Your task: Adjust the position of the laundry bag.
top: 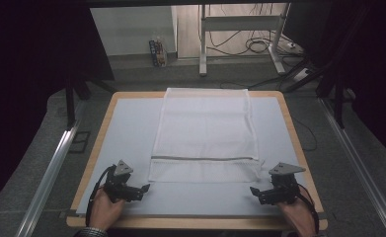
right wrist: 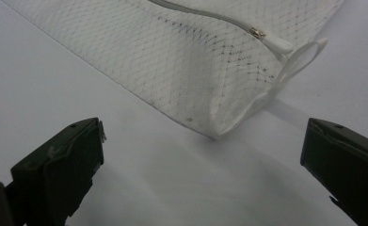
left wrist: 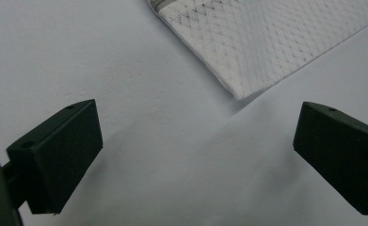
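White mesh bag (top: 204, 133) lies flat mid-table. Left gripper (top: 142, 189) sits near its near-left corner, right gripper (top: 254, 191) near its near-right corner; both with jaws wide apart, empty, not touching the bag.

The left claw (top: 142, 189) is black, built of angular blocks, with a grey three-cornered plate on top and a black cable looping from its rear; the right claw (top: 256, 192) matches it, plate and cable alike; each jaw is a matt black wedge with flat faces and small round screw holes near its edges; at the left hand (top: 104, 209) a dark checked cuff shows.
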`<action>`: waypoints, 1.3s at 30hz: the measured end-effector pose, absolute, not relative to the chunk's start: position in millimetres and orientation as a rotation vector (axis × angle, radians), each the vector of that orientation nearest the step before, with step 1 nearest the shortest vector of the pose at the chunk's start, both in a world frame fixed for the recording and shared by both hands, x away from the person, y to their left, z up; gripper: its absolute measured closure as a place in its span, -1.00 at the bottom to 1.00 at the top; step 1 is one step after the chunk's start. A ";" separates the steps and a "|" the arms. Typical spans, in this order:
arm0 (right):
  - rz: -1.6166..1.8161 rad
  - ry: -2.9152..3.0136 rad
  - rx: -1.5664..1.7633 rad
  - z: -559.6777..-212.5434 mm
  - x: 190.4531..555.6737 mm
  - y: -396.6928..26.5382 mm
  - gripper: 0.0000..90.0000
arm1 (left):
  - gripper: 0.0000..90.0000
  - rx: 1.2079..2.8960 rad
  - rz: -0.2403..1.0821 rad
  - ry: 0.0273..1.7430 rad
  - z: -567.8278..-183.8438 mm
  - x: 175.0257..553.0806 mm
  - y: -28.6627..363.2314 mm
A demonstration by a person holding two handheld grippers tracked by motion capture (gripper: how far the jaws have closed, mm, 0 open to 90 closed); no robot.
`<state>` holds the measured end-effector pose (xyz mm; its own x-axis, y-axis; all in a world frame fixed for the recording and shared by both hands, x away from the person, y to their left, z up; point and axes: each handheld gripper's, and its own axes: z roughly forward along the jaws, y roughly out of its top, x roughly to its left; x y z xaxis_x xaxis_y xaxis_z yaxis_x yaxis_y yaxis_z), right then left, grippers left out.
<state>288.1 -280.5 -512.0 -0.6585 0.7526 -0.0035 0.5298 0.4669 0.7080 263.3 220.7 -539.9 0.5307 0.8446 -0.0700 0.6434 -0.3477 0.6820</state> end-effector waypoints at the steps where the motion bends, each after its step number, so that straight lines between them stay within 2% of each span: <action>1: 0.995 2.404 1.089 -512.0 288.1 -280.5 -1.00 | -0.96 2.104 0.389 1.201 -539.9 263.3 220.7; 12: 1.005 2.415 1.095 -512.9 289.4 -279.4 -1.00 | -0.96 2.081 0.337 1.235 -539.0 266.2 219.7; 39: 1.053 2.398 1.046 -510.3 297.7 -275.9 -1.00 | -0.91 2.088 0.323 1.198 -534.6 276.6 208.5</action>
